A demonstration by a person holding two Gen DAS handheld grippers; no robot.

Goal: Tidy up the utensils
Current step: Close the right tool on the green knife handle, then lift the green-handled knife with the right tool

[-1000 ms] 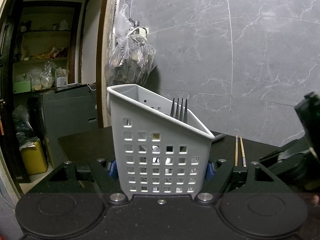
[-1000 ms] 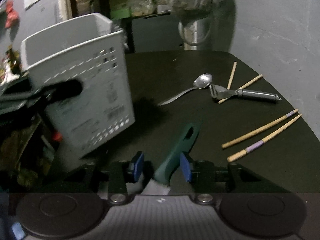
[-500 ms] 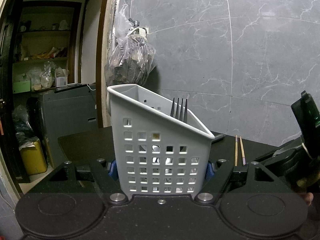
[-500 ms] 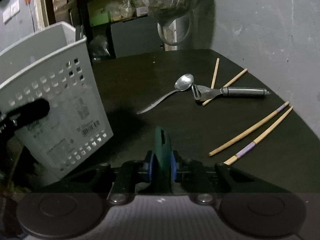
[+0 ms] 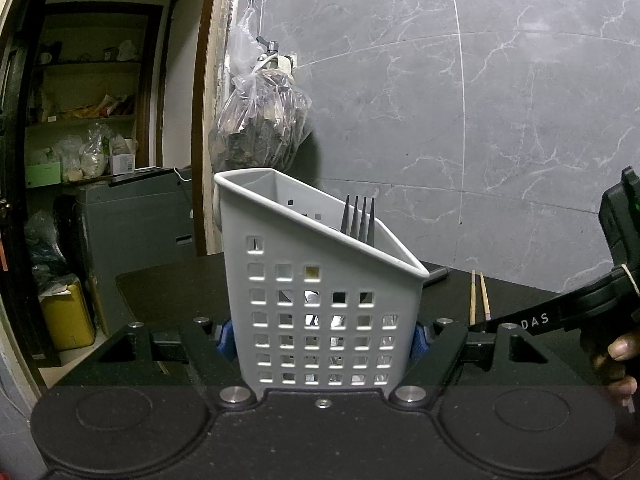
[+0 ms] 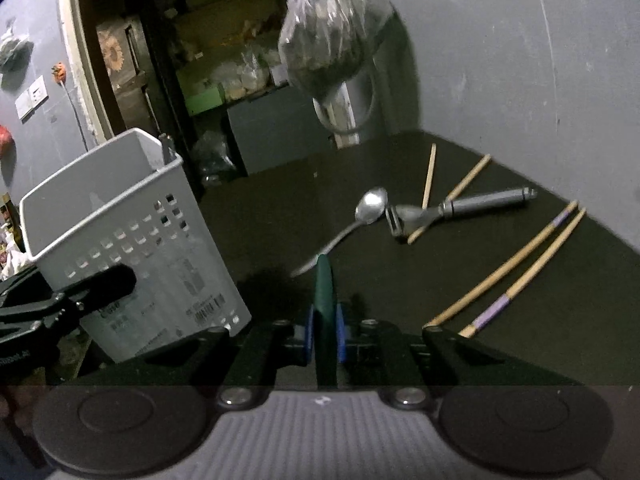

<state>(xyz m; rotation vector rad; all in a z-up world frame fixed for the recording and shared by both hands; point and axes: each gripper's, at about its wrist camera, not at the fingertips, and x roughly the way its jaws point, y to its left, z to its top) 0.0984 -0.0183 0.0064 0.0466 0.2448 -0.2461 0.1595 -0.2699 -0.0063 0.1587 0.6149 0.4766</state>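
My left gripper (image 5: 322, 338) is shut on the white perforated utensil basket (image 5: 320, 300), which stands upright on the black table. A fork (image 5: 360, 220) sticks up inside it. In the right wrist view the basket (image 6: 132, 248) is at the left with a left finger (image 6: 100, 284) against its wall. My right gripper (image 6: 324, 328) is closing, and its blue pads press on a green-handled utensil (image 6: 323, 284) that points forward. Beyond it lie a spoon (image 6: 370, 204), a grey peeler (image 6: 460, 208) and two chopstick pairs (image 6: 516, 264) (image 6: 430, 176).
A plastic bag (image 5: 260, 128) hangs from a tap on the grey marble wall behind the table. A doorway with cluttered shelves opens at the left. The table's edge (image 6: 600, 224) curves at the right. A person's hand (image 5: 620, 352) holds the right gripper.
The right jaws have come together on the green handle, which turned from slanted to edge-on. The right gripper rolled and shifted a little. The left gripper and basket have not moved.
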